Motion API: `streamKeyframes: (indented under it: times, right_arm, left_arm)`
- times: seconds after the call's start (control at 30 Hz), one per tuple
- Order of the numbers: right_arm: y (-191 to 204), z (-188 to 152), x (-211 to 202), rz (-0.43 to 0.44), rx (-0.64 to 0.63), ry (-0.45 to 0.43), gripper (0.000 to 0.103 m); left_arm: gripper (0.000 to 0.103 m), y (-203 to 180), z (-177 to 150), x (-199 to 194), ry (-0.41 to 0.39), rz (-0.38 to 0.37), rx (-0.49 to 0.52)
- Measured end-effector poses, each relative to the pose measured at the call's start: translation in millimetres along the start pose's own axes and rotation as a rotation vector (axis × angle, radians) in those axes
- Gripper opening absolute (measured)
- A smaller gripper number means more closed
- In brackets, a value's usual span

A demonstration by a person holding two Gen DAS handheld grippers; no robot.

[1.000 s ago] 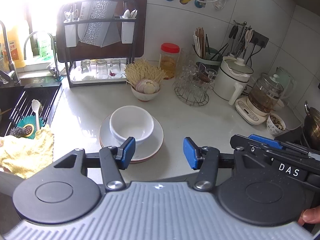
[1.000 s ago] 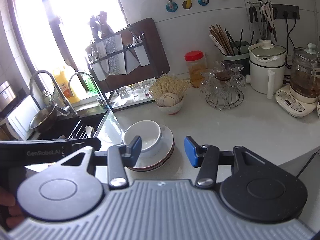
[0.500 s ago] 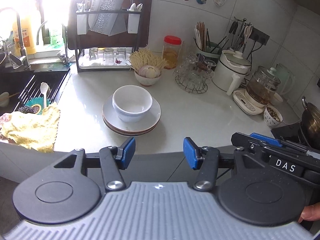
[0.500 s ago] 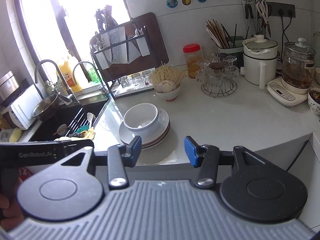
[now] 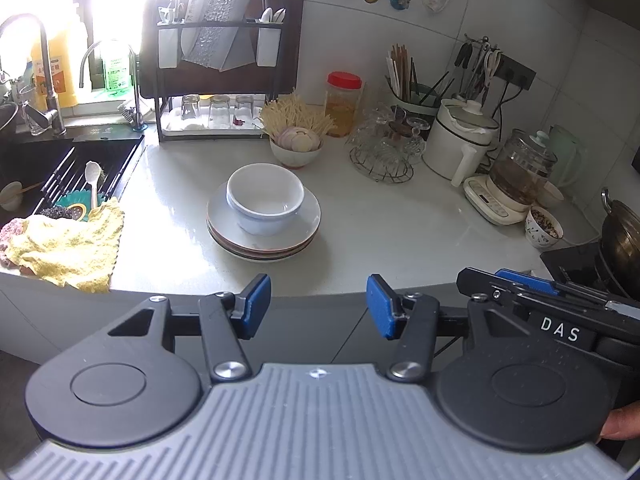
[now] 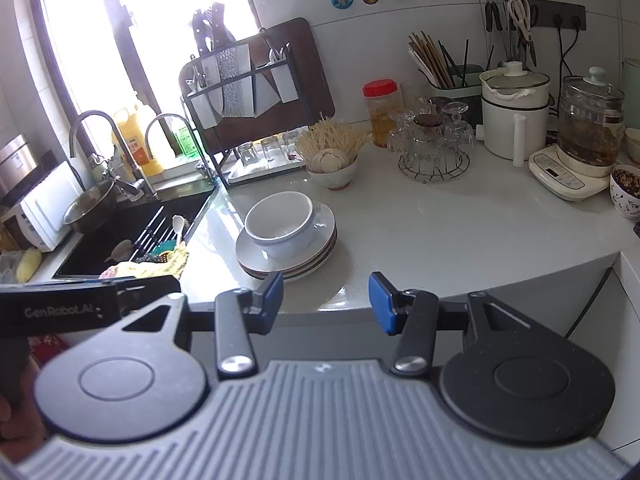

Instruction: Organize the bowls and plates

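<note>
**Pulled back from the stack, both grippers empty**

A second ago my left gripper (image 5: pixel 318 306) had its near pad over the rim of the plates; now the whole stack sits well ahead of the pads, past the counter edge (image 5: pixel 320 290), and the same holds for my right gripper (image 6: pixel 325 303). I have drawn both tools back toward myself and off the worktop. Neither has changed its spread: both stand partly open, blue pads apart, nothing between them.

The white bowl (image 5: pixel 265 197) sits upright on top of the stacked plates (image 5: pixel 264 242), ahead and slightly left of my left tool, straight ahead and left of my right. The yellow cloth (image 5: pixel 66 250) lies further left by the sink.

I judge this a stepping away: the bowl and plates look gathered into one pile, so either this stage is finished or I am lining up afresh to lift it.
</note>
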State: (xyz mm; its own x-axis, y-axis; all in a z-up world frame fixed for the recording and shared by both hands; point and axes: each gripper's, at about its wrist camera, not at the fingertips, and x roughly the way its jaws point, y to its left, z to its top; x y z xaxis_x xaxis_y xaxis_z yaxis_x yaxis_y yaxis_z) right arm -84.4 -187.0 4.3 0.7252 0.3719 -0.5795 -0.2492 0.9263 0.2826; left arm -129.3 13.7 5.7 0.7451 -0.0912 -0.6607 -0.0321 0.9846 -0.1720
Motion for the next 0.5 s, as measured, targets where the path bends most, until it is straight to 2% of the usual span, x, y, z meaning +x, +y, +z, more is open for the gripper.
streamKeyframes:
  times: [0.2, 0.23, 0.3, 0.4, 0.5]
  right_arm:
    - [-6, -1, -2, -0.012, 0.005, 0.006, 0.052]
    - [-7, -1, -2, -0.015, 0.006, 0.004, 0.056]
    - [-9, 0, -3, -0.019, 0.007, -0.002, 0.058]
    - [-12, 0, -1, -0.025, 0.0, 0.006, 0.058]
    - [-14, 0, 0, -0.029, -0.006, 0.012, 0.058]
  left_arm:
    - [0.059, 0, -4, 1, -0.005, 0.009, -0.002]
    - [0.059, 0, -4, 1, -0.002, 0.011, -0.001]
    - [0.059, -2, -5, 1, 0.0, 0.014, 0.009]
    - [0.07, -4, -5, 1, -0.006, 0.022, 0.019]
    - [0.072, -8, -6, 4, 0.007, 0.012, 0.037]
